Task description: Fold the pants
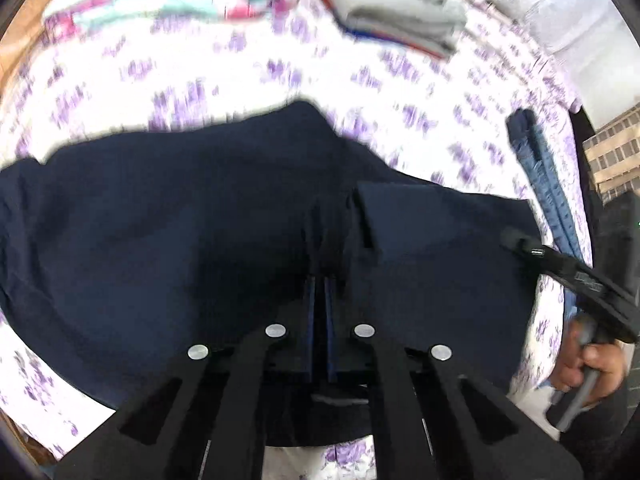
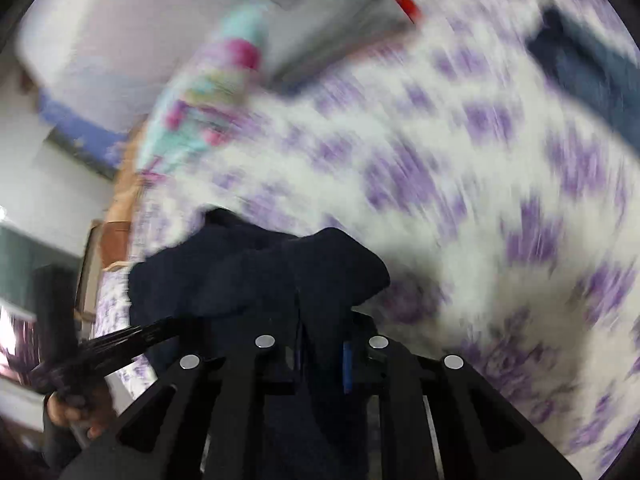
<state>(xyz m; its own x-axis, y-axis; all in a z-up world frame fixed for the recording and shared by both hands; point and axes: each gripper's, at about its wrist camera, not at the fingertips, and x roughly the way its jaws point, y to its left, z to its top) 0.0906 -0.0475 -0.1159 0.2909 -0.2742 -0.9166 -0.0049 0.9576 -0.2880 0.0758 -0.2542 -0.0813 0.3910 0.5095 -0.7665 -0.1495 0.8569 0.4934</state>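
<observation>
Left hand-held gripper (image 1: 318, 280): jaws together, clamped on a pinch of the dark navy pants (image 1: 180, 216) fabric, pointing steeply down. Cloth bunches into a small ridge right at the fingertips, so the grip looks real, not just resting.

Right hand-held gripper (image 2: 320, 320): jaws nearly together, clamped on a thicker wad of the same pants; the fabric humps up over the fingertips and hangs between the fingers. In the left wrist view this gripper shows at the pants' right edge, with the person's hand (image 1: 588, 364) around its handle.

Pants lie spread on the bed (image 1: 280, 72), on a white sheet with purple flowers, both grippers on the near edge. Judgement: two grips on one edge serve to lift and carry it across for a fold; fold not yet made.

Beyond the pants: a folded grey garment (image 1: 400, 16) and a pink-and-teal garment (image 1: 168, 4), well apart from the pants, likely finished pieces. A blue folded item (image 1: 548, 192) lies just beside the pants' right edge.

Right wrist view is heavily blurred; far details unreadable.
</observation>
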